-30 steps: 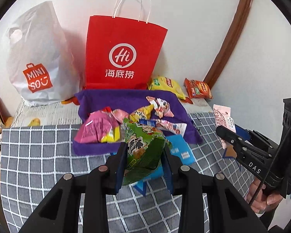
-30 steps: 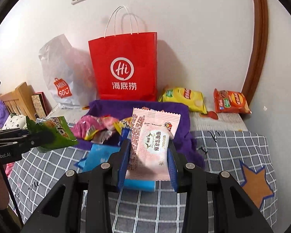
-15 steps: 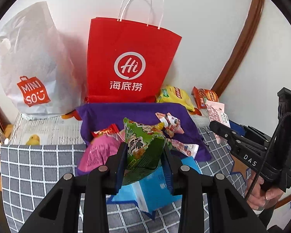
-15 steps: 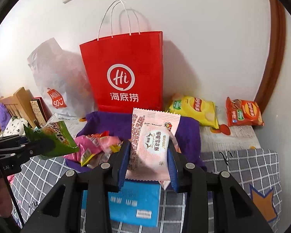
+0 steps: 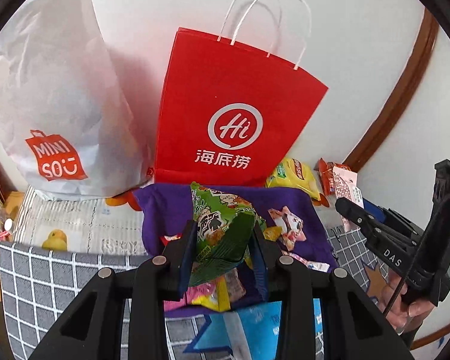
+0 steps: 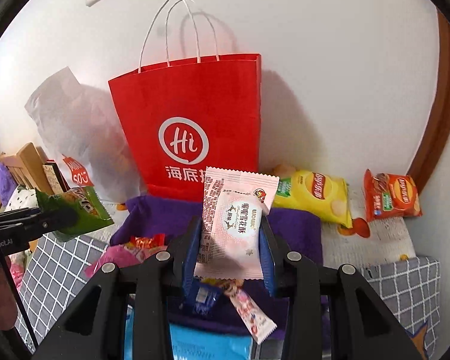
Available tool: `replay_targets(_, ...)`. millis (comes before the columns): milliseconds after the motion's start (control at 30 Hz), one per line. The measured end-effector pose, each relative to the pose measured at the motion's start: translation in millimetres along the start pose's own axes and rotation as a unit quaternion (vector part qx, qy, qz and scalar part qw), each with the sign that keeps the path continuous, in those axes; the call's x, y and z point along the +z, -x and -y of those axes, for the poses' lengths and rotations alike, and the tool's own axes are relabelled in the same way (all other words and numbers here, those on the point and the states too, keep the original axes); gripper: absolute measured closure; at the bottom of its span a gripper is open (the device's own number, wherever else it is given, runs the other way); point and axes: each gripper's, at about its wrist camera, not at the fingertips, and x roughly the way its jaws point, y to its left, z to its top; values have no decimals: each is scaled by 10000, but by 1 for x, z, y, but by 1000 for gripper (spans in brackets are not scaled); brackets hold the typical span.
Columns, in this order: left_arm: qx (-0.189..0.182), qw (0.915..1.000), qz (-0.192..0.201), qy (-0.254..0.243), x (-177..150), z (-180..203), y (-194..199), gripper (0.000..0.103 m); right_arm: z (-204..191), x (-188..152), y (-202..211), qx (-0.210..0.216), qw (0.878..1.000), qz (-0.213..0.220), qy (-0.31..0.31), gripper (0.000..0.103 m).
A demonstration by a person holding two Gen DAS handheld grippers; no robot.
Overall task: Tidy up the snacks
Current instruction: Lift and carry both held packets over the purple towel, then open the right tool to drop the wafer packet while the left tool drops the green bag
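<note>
My left gripper [image 5: 223,240] is shut on a green snack packet [image 5: 222,225] and holds it above the purple cloth [image 5: 165,210]. My right gripper [image 6: 231,240] is shut on a pink and white snack packet [image 6: 237,222], also above the cloth [image 6: 294,225]. A red paper bag with white handles [image 5: 234,114] stands upright against the wall behind the cloth; it also shows in the right wrist view [image 6: 189,120]. Several small snacks [image 5: 285,228] lie on the cloth. The right gripper [image 5: 372,231] shows at the right of the left wrist view, the left gripper [image 6: 36,222] at the left of the right wrist view.
A white Miniso plastic bag [image 5: 54,114] stands left of the red bag. A yellow chip bag [image 6: 315,195] and an orange chip bag [image 6: 390,195] lie by the wall at right. A blue packet [image 6: 207,345] lies on the grey checked cover [image 5: 45,285] in front.
Both grippers have moved forward and up toward the red bag, each still holding its packet. The bag looms larger and the cloth now lies under the fingers.
</note>
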Motion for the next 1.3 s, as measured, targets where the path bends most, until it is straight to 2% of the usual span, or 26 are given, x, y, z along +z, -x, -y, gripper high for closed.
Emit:
replay_targets(133,33,9999,-104,11,3,-4,-21,71,3,-3,-21,136,9998,-138,-65,66)
replay_targets(233,-18,9998,-203,79,5,-7,-37,71,5,-7,-40,107,9991,-406,28,66)
replay_targets(633,97,9966,-763,284,-3,-27,-93,71,-6,-22,-67,444,9955,-715,432,66)
replay_targets(900,172,9960,-829,300,-6,-29,-102,71,-3,-29,-84,402,9921,-1105,446,66)
replay_targets(1300,107,9966,-813,127,-8,-20,-108,71,-6,-35,-97,342,9897,-1310,472,66)
